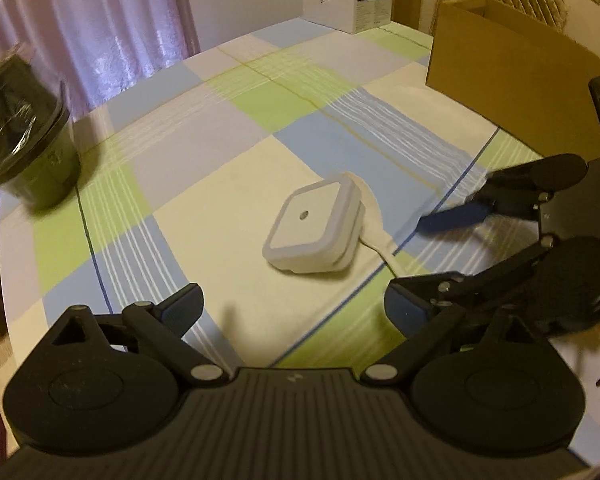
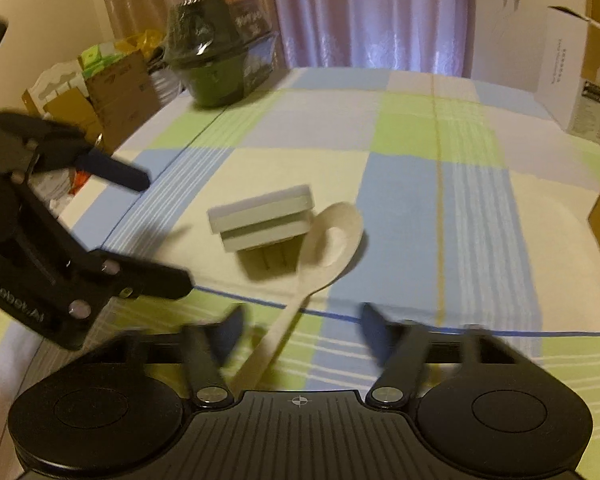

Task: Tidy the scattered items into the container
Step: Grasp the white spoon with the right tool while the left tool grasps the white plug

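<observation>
Evidently both the left gripper (image 1: pixel 296 312) and right gripper (image 2: pixel 300 334) gaped wide and empty; at frame centre the white square device (image 2: pixel 262 220) overlapped the spoon (image 2: pixel 328 236), so lifting the spoon risked toppling the device.

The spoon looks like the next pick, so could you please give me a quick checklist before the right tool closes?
1. Right tool open: ok.
2. Spoon handle between its fingers: ok, off-centre toward the left finger.
3. Spoon clear of the white square device: not ok, the device sits against the bowl, seemingly overlapping it.
4. Left tool open, holding nothing: ok.
5. Cardboard box open on top: ok.
6. Sharp view: not ok, motion blur.
</observation>
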### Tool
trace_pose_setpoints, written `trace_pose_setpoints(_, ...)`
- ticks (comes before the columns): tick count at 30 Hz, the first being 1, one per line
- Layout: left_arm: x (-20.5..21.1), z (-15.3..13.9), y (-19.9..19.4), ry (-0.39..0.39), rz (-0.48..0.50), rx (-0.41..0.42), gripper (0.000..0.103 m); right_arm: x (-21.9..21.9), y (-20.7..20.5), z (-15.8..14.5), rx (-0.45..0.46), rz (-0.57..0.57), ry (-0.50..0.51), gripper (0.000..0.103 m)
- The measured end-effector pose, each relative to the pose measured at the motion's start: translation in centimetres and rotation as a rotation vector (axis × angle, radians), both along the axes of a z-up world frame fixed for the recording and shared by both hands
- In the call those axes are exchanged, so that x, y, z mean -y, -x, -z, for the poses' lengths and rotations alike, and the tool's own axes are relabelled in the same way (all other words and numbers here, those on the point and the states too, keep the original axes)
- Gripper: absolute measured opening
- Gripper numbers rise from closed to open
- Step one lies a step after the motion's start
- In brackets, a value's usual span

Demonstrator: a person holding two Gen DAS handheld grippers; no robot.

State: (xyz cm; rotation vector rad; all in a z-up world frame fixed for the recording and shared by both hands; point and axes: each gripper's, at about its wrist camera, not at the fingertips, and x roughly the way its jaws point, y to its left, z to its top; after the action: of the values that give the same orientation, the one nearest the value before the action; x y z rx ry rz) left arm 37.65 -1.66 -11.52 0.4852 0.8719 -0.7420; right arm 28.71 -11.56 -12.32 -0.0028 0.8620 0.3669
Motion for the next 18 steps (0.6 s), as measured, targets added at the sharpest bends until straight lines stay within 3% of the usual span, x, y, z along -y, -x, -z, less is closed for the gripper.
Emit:
trace_pose_setpoints(4, 0.1, -0.1, -0.6, 0.004, 0.008, 0.004, 0.094, -0.7, -0.1, 0.5, 0.013, -0.003, 0.01, 0.057)
trace_pose_setpoints(6, 0.2, -0.1, -0.9, 0.009, 0.003, 0.006, 0.093, -0.9, 0.0, 0.5, 0.024, -0.016, 0.02, 0.041)
trace_pose_setpoints(7, 0.2, -0.1, -1.0, 0.012, 0.001, 0.005, 0.093, -0.9, 0.0, 0.5, 0.027, -0.018, 0.021, 0.038)
trace_pose_setpoints(9, 0.4, -0.1, -1.0, 0.018, 0.0, 0.006, 0.093, -0.7, -0.2, 0.6, 0.031, -0.023, 0.035, 0.018)
trace_pose_setpoints(12, 0.8, -0.1, -1.1, 0.028, 0.008, 0.007, 0.092, 0.3, -0.2, 0.5, 0.023, -0.02, 0.058, 0.01)
trace_pose_setpoints(18, 2.1, 0.5, -1.6, 0.024, 0.027, -0.004, 0.09, 2.8, 1.0, 0.3, 0.021, -0.01, 0.086, 0.01)
